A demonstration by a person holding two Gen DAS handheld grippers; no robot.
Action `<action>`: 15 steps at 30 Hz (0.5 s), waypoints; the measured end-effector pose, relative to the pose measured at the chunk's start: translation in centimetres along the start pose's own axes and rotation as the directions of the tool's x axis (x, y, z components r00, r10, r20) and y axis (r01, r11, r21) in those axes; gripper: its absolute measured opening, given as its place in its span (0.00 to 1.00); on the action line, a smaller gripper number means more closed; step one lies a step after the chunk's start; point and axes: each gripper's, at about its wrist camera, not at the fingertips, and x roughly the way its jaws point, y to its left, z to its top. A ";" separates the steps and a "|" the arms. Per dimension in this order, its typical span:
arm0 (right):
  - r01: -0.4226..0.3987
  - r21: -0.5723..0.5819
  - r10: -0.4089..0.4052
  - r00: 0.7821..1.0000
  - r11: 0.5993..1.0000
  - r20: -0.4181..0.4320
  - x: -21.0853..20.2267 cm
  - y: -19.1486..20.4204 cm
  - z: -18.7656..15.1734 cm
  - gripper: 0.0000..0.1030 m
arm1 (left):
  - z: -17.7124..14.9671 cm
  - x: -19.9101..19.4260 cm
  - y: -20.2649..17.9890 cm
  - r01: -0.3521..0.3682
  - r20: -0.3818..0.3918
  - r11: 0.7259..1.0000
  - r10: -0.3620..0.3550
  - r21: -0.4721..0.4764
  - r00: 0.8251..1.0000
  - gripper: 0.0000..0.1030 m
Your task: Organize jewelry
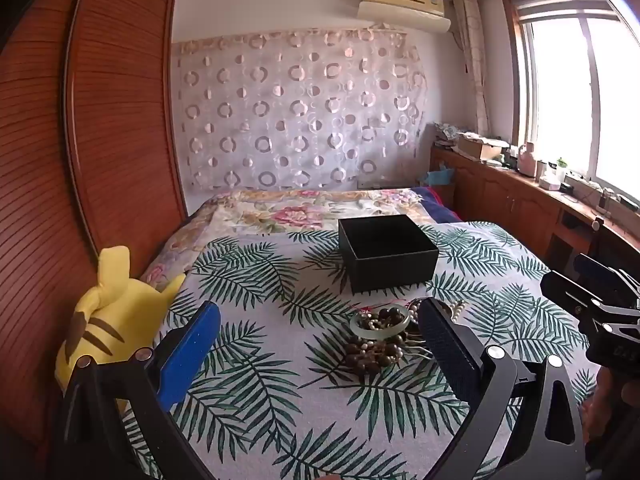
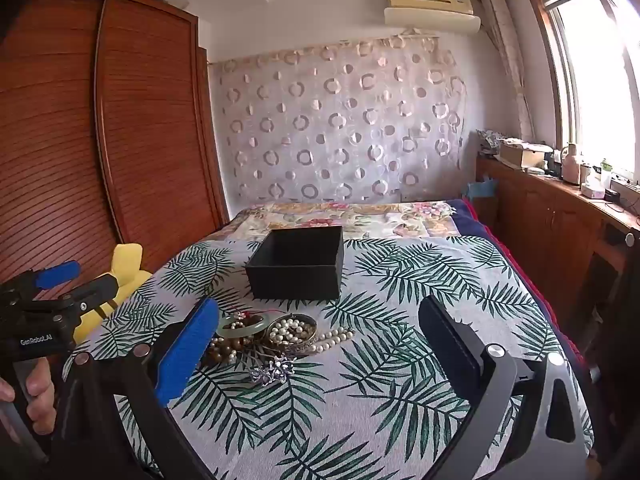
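Left claw (image 1: pixel 320 344) and right claw (image 2: pixel 316 340) both spread wide, holding nothing, above the bed (image 2: pixel 400 380).

The jewelry pile (image 2: pixel 276 336), with a pale bangle (image 2: pixel 240 326), pearls and brown beads, lies on the leaf-print cover just in front of the open black box (image 2: pixel 298 266). A yellow plush toy (image 1: pixel 116 312) sits at the bed's left edge.

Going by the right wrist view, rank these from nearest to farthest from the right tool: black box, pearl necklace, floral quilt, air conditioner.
Measured from the right tool:
1. Pearl necklace, in the jewelry pile just ahead, slightly left.
2. Black box, behind the pile, mid-bed.
3. Floral quilt, at the far end of the bed.
4. Air conditioner, high on the far wall, to the right.
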 end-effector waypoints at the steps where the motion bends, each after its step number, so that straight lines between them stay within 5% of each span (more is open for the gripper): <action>1: 0.000 -0.002 0.000 1.000 1.000 0.003 0.0 0.0 0.0 0.98 | 0.0 0.0 0.0 0.001 0.000 1.000 -0.001 0.000 1.000 0.93; 15: 0.000 -0.004 0.000 1.000 1.000 0.007 -0.1 0.1 0.0 0.98 | 0.0 -0.3 -0.5 -0.003 0.003 1.000 0.003 -0.004 1.000 0.93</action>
